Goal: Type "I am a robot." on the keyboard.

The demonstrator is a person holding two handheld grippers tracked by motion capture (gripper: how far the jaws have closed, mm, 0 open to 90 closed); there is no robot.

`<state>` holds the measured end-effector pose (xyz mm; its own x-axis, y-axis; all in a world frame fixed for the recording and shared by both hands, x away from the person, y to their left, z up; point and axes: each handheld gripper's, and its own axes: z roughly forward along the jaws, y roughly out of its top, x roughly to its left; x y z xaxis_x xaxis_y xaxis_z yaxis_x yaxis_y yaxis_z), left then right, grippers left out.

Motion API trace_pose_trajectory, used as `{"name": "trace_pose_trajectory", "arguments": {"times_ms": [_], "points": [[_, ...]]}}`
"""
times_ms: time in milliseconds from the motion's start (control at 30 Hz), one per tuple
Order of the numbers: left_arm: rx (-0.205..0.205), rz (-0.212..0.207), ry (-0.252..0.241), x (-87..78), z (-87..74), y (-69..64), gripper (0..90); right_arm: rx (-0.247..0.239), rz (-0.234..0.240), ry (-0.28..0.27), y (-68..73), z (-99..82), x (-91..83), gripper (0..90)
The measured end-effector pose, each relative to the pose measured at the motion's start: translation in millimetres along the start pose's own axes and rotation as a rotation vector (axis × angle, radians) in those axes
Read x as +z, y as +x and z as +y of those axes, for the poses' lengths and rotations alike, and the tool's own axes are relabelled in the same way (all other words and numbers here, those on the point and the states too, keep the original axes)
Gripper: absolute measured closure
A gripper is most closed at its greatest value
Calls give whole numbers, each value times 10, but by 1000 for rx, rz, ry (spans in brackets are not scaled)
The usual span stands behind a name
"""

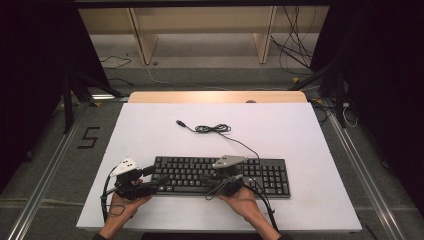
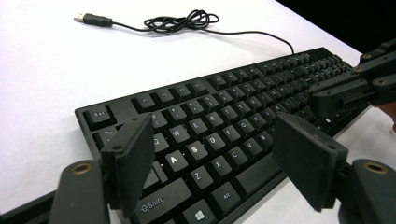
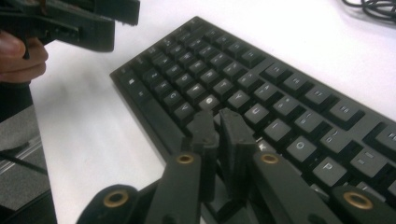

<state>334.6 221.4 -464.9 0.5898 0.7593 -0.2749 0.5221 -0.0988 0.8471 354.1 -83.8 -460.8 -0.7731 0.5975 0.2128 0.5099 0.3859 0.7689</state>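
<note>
With the flat black plastic keyboard (image 1: 220, 176) sitting near the front edge of the white surface (image 1: 300, 135), I'd keep my right gripper (image 3: 219, 122) pinched closed as a single key-poking tip and hold the wide-open, empty left gripper (image 2: 212, 154) clear above the letters.

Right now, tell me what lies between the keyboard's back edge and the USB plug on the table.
In the high view, bare white table separates the keyboard from the USB plug; only the keyboard's own thin black cable, bunched in a loose coil, crosses it.
</note>
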Motion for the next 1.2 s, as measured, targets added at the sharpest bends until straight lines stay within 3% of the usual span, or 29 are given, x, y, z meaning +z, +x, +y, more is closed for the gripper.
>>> {"name": "trace_pose_trajectory", "arguments": {"times_ms": [1200], "points": [[15,-12,-9,-1,0,-25,286,-9,-1,75,47,-184,115,900]]}}
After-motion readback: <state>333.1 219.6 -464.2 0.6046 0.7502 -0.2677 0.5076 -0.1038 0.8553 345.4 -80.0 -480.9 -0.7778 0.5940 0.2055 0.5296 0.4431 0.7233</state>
